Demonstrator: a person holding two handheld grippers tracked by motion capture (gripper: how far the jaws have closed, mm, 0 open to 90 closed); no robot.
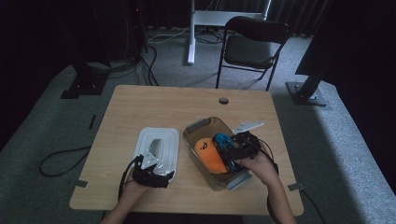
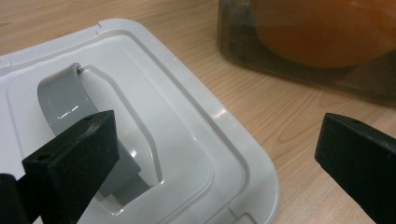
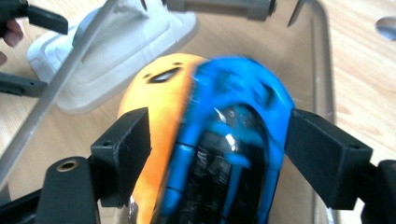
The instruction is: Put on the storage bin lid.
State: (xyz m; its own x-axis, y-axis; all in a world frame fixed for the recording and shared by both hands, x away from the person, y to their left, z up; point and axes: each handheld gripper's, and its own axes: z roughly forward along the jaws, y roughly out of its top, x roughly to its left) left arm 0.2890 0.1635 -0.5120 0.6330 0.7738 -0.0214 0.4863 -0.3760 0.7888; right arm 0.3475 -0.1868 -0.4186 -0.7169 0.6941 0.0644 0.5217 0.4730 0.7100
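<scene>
One clear bin (image 1: 200,126) holds one orange toy (image 1: 208,154) and one blue toy car (image 1: 223,140); one white lid (image 1: 159,148) lies beside it. Right tool (image 3: 217,140) straddles the car, released; left tool (image 2: 217,163) released over the lid.

left gripper (image 1: 161,176) jaws wide apart, right gripper (image 1: 227,151) jaws parted

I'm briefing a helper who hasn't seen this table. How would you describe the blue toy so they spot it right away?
On the wooden table, find the clear brown plastic bin right of the white lid. Inside it, the blue toy lies beside a rounded orange plush, between the jaws of the right hand-held gripper. It is the only bright blue thing there, glossy, with black parts.
</scene>
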